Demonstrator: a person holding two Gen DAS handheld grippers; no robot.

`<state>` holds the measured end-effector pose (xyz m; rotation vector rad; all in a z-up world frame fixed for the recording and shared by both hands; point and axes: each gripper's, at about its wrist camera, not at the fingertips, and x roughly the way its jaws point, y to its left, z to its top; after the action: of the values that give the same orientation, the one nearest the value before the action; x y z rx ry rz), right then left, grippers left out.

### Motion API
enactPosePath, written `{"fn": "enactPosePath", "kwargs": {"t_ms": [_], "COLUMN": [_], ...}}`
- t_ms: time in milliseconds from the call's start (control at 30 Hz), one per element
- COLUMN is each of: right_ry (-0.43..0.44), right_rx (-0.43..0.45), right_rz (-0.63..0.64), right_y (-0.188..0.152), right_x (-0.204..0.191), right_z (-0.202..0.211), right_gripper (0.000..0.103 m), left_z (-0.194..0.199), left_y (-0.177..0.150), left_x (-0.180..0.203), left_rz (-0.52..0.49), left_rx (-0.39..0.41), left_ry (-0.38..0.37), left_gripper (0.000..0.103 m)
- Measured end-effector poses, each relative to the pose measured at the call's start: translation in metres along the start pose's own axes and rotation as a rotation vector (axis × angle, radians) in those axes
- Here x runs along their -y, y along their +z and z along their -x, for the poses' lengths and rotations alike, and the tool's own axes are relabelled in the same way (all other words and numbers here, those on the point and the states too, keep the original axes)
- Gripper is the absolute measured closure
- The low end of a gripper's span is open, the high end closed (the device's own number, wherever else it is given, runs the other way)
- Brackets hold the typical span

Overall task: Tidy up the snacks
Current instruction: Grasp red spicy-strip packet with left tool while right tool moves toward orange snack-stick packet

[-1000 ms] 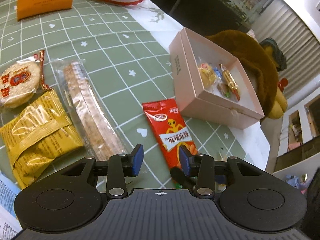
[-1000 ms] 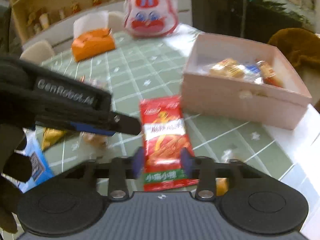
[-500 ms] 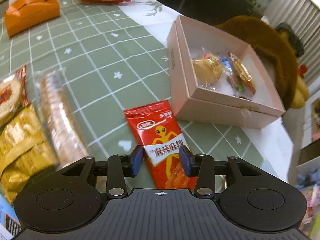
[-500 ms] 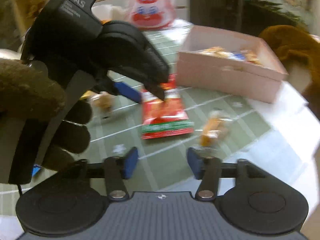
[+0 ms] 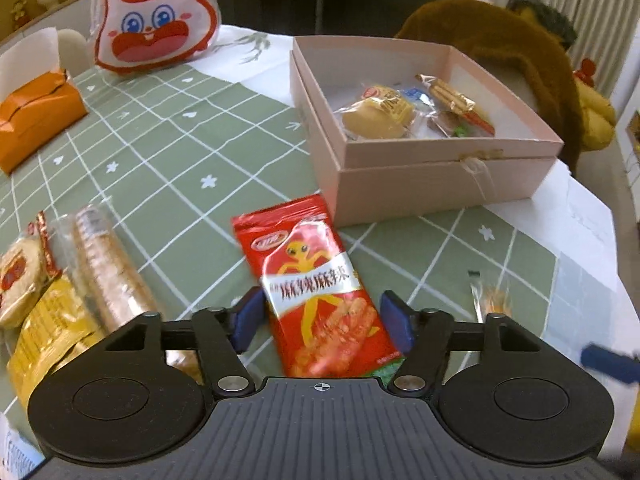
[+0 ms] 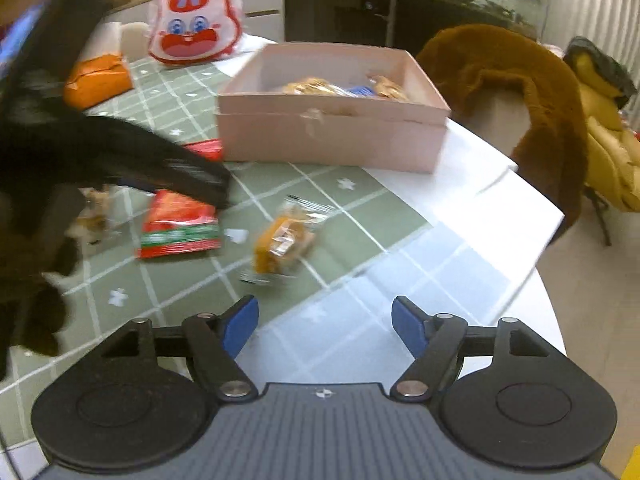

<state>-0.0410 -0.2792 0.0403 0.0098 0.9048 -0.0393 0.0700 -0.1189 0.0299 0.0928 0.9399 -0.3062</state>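
- While the left claw [image 5: 320,322] hangs over the green checked tablecloth [image 5: 168,168], its jaws have just been opening and stand wide; a red snack packet [image 5: 316,284] lies flat between the blue pads [image 5: 245,318], which do not press on it
- Ahead of that claw and slightly to its right sits a pink box [image 5: 432,184], open at the top, close beyond the packet's far end; wrapped snacks [image 5: 380,116] lie inside it
- To the left of that claw lie a long biscuit sleeve [image 5: 108,272], a yellow packet [image 5: 48,332] and a round rice cracker [image 5: 18,280]
- Far ahead to the left stand an orange package [image 5: 36,116] and a rabbit-face bag [image 5: 154,20]
- Right claw [image 6: 324,330]: jaws have just been opening, now wide, nothing between them
- Just ahead of the right claw, slightly left, a small orange wrapped snack [image 6: 284,240] lies on the cloth, apart from the pads
- Further left the red packet shows again under the blurred left claw
- Behind the box a brown plush toy [image 6: 516,80] is draped over a chair
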Motion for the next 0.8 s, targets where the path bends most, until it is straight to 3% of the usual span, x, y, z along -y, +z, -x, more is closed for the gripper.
{"fn": "enactPosePath", "kwargs": {"t_ms": [67, 200, 367, 733, 800], "right_ry": [0.002, 0.007, 0.026, 0.019, 0.012], "right_rx": [0.007, 0.012, 0.008, 0.032, 0.01], "right_rz": [-0.035, -0.027, -0.007, -0.013, -0.021], "right_y": [-0.001, -0.001, -0.003, -0.009, -0.008], "right_x": [0.007, 0.011, 0.007, 0.006, 0.005], "right_z": [-0.004, -0.008, -0.01, -0.009, -0.008], "right_gripper": [0.019, 0.016, 0.0, 0.0, 0.0], "left_z": [0.009, 0.025, 0.033, 0.019, 0.021], "left_y": [-0.009, -0.025, -0.032, -0.015, -0.017], "left_x": [-0.003, -0.004, -0.007, -0.004, -0.007], "left_rz": [-0.014, -0.032, 0.025, 0.066, 0.071], "left_rx": [0.005, -0.026, -0.081, -0.099, -0.094], "left_ry": [-0.016, -0.078, -0.123, -0.114, -0.12], "left_gripper": [0.041, 0.042, 0.04, 0.039, 0.045]}}
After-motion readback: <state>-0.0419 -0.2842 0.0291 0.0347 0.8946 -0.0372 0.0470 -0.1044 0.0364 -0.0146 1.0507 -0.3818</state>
